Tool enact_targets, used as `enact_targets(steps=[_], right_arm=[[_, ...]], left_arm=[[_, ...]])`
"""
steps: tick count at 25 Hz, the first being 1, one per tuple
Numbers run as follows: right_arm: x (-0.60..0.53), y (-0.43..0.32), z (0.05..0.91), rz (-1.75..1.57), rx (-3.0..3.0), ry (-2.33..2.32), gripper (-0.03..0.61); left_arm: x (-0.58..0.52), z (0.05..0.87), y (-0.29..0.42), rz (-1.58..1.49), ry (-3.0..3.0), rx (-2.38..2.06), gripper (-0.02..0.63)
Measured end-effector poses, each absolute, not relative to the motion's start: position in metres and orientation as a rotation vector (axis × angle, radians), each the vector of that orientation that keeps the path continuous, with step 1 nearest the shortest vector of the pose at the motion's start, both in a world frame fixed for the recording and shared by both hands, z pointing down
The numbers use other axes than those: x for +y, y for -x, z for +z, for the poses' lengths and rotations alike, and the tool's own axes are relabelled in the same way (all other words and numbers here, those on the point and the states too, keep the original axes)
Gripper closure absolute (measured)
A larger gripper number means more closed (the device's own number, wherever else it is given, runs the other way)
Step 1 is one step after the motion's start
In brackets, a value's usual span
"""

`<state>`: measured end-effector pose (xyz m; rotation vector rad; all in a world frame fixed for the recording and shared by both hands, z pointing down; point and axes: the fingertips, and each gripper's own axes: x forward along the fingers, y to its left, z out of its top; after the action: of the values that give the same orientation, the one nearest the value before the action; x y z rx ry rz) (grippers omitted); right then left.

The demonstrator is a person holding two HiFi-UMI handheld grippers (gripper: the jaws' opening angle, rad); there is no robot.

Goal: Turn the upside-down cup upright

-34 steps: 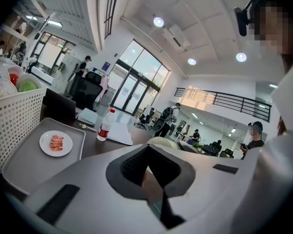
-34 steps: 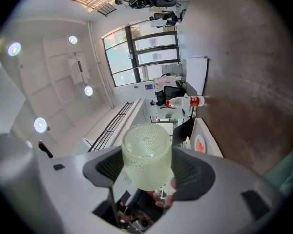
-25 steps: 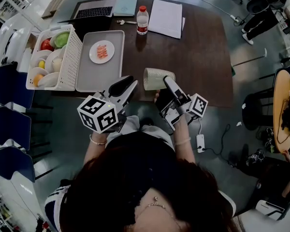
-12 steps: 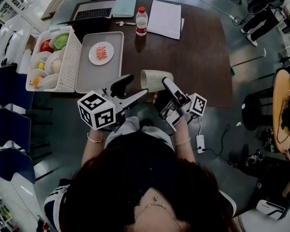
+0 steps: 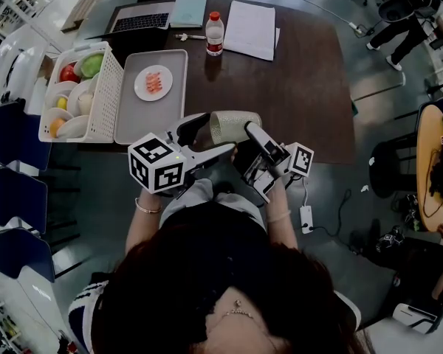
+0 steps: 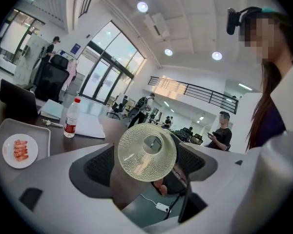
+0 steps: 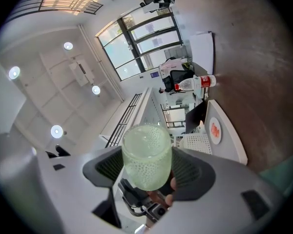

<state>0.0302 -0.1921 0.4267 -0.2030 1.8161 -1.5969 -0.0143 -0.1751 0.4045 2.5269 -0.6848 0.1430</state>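
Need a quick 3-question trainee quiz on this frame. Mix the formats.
1. True or false: the cup stands upright on the table.
2. Which gripper grips the cup? A) left B) right C) neither
3. Fill in: the plate lies on the ___.
Key: 1 false, it's held on its side. 2 B; the left's jaws have just been opening, cup between them, unpressed. 3 tray.

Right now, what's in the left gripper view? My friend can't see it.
A pale green bumpy glass cup shows end-on between the jaws of the left gripper, which have just been opening and stand wide, not pinching it. Behind stands a red-capped clear plastic bottle on a dark brown table.
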Motion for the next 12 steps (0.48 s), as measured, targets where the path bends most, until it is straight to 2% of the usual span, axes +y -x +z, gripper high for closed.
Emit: enact_targets(steps=[12], right_arm=[[-0.189,-0.028,0.431,-1.620,1.780,0.123,0.281]], left_arm=[[-0.177,0.413,0.003,0.201,-2.567,-0.667,0.221]])
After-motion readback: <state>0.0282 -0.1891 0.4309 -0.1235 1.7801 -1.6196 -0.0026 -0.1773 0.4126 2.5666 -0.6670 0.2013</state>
